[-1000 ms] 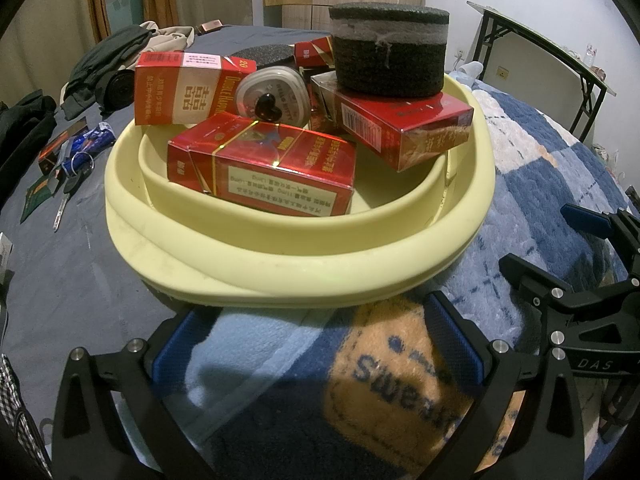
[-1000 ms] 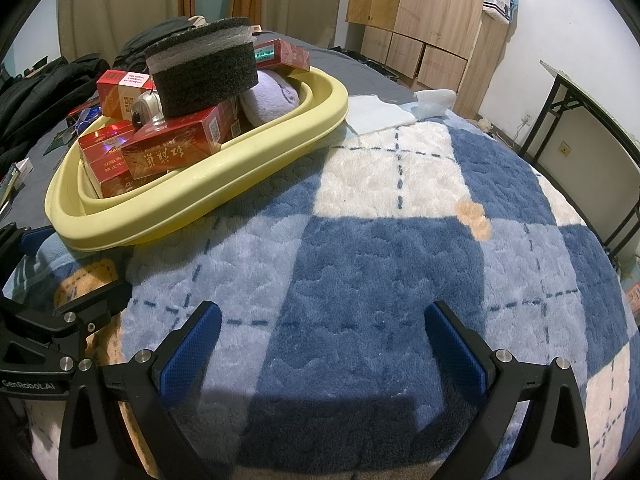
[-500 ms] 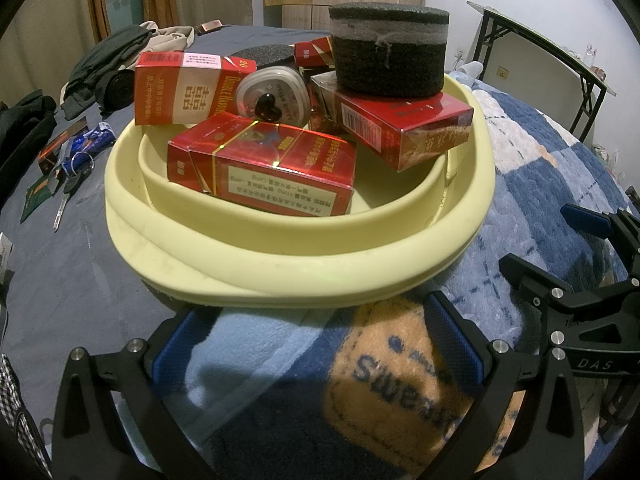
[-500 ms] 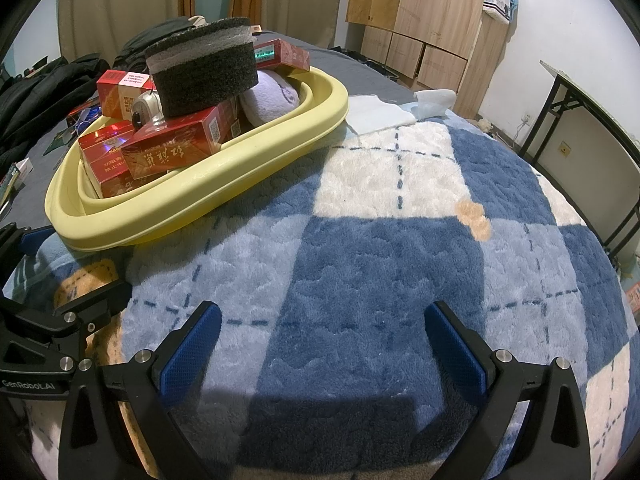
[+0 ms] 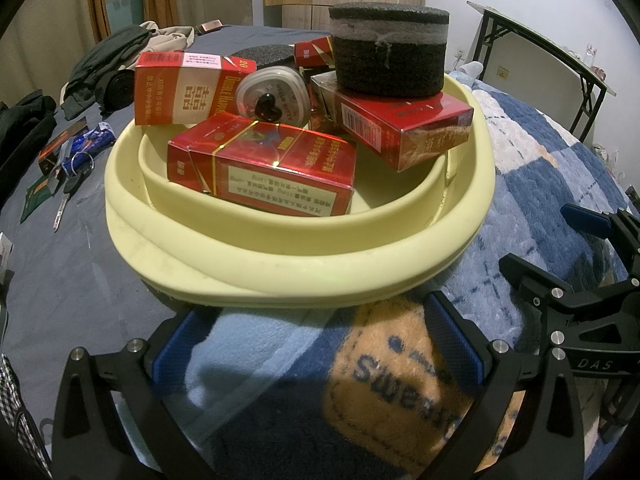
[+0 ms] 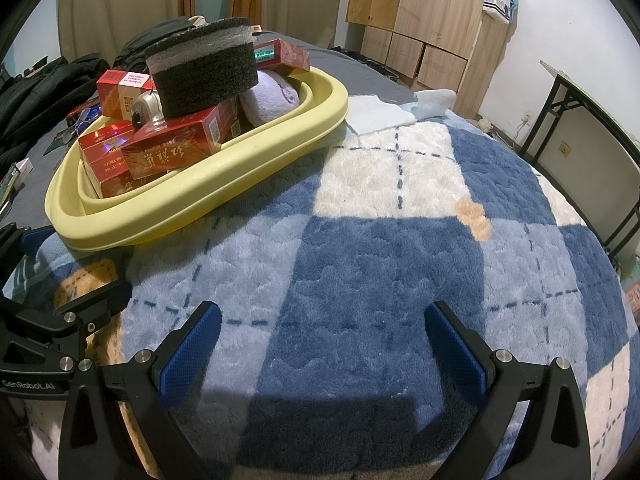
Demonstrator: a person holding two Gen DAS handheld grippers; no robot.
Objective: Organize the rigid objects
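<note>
We judged the sorting had not yet begun: the left hand-held gripper (image 5: 316, 344) hung released and empty, its blue pads spread wide just short of the pale yellow basin (image 5: 280, 276), and the right hand-held gripper (image 6: 320, 344) was likewise released, holding nothing, over bare blanket (image 6: 380, 248).

The rigid things all lay heaped in the basin, at twelve o'clock from the left gripper and at about ten o'clock from the right. A glossy red carton (image 5: 264, 172) lay nearest, flat on its broad face; a second red carton (image 5: 396, 124) tilted at one o'clock with a dark, coarse foam puck (image 5: 390, 50) resting on it; a third carton (image 5: 188, 88) leaned at eleven o'clock beside a rounded clear plastic case (image 5: 272, 98). In the right view a soft lilac cushion (image 6: 272, 96) lay against the far wall.

We thought the next move called for reaching over the rim to the near carton. The puck sat loosely on a sloped, slick box, so it seemed likely to slide if that box were disturbed first. The basin looked smooth and thick-rimmed, and the plush blanket beneath offered soft footing.
</note>
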